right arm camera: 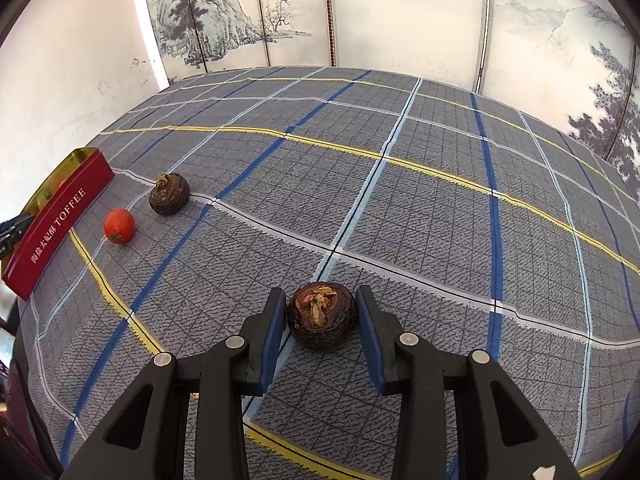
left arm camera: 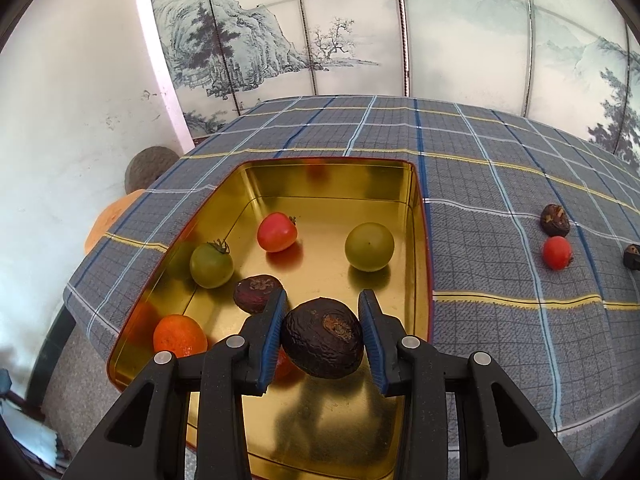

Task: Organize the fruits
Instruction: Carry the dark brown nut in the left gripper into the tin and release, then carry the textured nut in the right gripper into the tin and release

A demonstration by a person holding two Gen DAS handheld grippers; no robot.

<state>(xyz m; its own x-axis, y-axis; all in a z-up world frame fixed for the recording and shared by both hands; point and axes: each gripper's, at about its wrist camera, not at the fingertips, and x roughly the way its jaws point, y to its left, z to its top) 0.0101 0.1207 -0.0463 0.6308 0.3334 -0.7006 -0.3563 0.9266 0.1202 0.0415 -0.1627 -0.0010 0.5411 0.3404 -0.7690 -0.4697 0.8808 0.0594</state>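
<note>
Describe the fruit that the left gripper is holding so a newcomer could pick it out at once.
Find the gold-lined tin on the plaid tablecloth. Over its near end, the left gripper holds a dark water chestnut above the floor. Unlike the second chestnut lying beyond it, this one is lifted, clamped between blue pads, its brown scar facing the camera.

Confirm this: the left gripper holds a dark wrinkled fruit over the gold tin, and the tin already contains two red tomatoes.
Not quite. The left wrist view shows one red tomato in the gold tin; the second lies outside on the checked cloth. The left gripper does hold the dark wrinkled fruit over it.
</note>
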